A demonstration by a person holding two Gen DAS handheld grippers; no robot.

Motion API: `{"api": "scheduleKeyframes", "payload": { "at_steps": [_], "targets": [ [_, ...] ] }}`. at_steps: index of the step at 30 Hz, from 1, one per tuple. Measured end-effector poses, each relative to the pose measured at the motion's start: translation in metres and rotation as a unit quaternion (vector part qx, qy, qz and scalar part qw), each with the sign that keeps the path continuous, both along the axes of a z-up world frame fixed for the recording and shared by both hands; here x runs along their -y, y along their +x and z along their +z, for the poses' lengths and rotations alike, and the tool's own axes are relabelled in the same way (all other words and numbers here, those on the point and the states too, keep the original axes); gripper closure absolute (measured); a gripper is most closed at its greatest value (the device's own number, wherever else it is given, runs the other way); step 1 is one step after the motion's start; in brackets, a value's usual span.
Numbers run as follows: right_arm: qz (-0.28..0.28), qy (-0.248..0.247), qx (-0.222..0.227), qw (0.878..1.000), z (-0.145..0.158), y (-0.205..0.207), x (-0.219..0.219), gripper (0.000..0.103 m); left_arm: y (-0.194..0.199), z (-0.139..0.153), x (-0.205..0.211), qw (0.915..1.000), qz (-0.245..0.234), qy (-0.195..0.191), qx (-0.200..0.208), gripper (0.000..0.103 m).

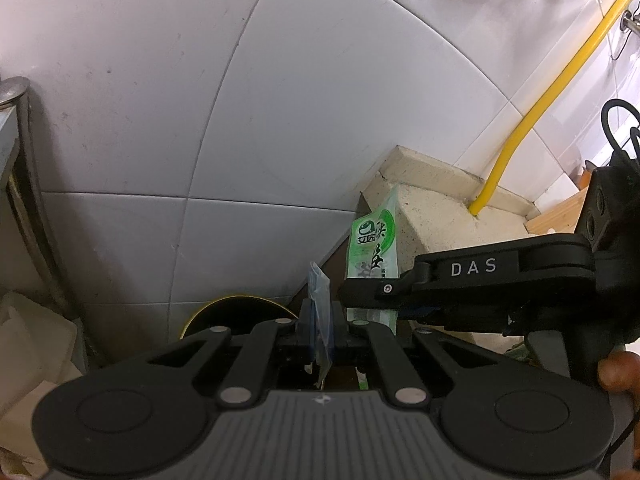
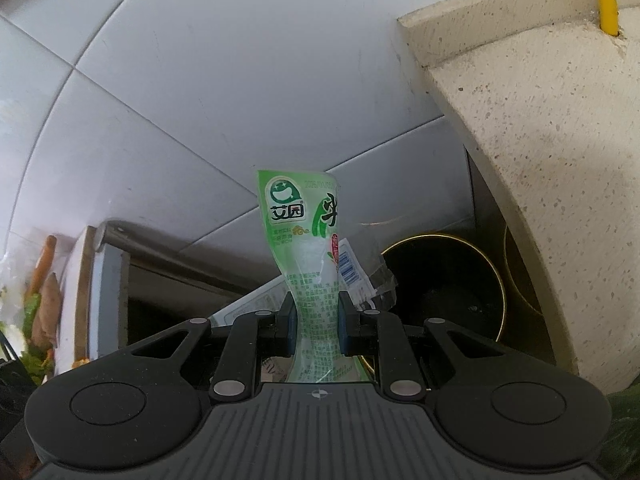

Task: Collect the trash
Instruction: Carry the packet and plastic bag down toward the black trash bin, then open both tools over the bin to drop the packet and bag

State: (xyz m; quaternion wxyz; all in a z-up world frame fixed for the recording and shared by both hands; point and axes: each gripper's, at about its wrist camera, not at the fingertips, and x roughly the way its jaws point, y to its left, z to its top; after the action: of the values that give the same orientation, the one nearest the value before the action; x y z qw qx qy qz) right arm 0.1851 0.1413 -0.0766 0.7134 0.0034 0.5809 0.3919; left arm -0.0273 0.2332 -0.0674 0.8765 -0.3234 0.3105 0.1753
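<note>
My right gripper (image 2: 315, 318) is shut on a green and white snack wrapper (image 2: 302, 224), which stands up between the pads, pinched at its waist. The same wrapper (image 1: 373, 250) shows in the left wrist view, above the right gripper (image 1: 362, 294) reaching in from the right. My left gripper (image 1: 320, 330) is shut on a thin blue and clear plastic wrapper (image 1: 319, 292) held edge-on. A black round bin with a yellow rim (image 2: 444, 284) sits just right of and below the green wrapper; its rim (image 1: 240, 300) peeks out behind my left fingers.
White tiled wall (image 1: 200, 100) fills the background. A beige stone ledge (image 2: 540, 160) with a yellow hose (image 1: 532, 116) stands at right. A metal cabinet edge (image 2: 108, 272) and vegetables (image 2: 40, 300) are at left. Crumpled pale paper (image 1: 24, 340) lies at lower left.
</note>
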Motion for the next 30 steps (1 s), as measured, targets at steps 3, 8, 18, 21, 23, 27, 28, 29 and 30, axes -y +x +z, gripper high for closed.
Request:
{"api": "scheduleKeyframes", "payload": {
  "at_steps": [3, 8, 18, 21, 23, 27, 28, 29, 30],
  "targets": [
    [-0.002, -0.004, 0.002, 1.000, -0.001, -0.001, 0.000, 0.078, 0.001, -0.003, 0.000, 1.0000, -0.004, -0.001, -0.003, 0.100],
    [-0.008, -0.011, 0.002, 1.000, -0.004, -0.002, -0.001, 0.084, 0.004, -0.006, -0.001, 0.9999, -0.008, -0.006, -0.010, 0.100],
    [-0.013, -0.043, 0.016, 0.999, -0.019, 0.001, -0.012, 0.089, 0.024, -0.028, -0.006, 0.9989, -0.002, -0.015, -0.044, 0.100],
    [-0.012, -0.060, 0.026, 0.998, -0.026, 0.003, -0.017, 0.089, 0.029, -0.037, -0.006, 0.9982, 0.001, -0.009, -0.060, 0.100],
    [-0.015, -0.066, 0.026, 0.997, -0.030, 0.004, -0.018, 0.089, 0.033, -0.041, -0.004, 0.9978, -0.001, -0.007, -0.066, 0.100],
    [-0.017, -0.079, 0.028, 0.996, -0.039, 0.006, -0.020, 0.089, 0.037, -0.050, -0.004, 0.9969, -0.001, -0.003, -0.079, 0.100],
    [-0.017, -0.082, 0.027, 0.996, -0.040, 0.007, -0.020, 0.089, 0.037, -0.052, -0.004, 0.9967, 0.000, -0.006, -0.080, 0.100],
    [-0.017, -0.085, 0.027, 0.996, -0.042, 0.007, -0.022, 0.089, 0.038, -0.055, -0.005, 0.9965, 0.002, -0.010, -0.084, 0.100],
    [-0.015, -0.088, 0.027, 0.996, -0.044, 0.007, -0.023, 0.089, 0.038, -0.057, -0.005, 0.9962, 0.004, -0.012, -0.087, 0.100]
  ]
}}
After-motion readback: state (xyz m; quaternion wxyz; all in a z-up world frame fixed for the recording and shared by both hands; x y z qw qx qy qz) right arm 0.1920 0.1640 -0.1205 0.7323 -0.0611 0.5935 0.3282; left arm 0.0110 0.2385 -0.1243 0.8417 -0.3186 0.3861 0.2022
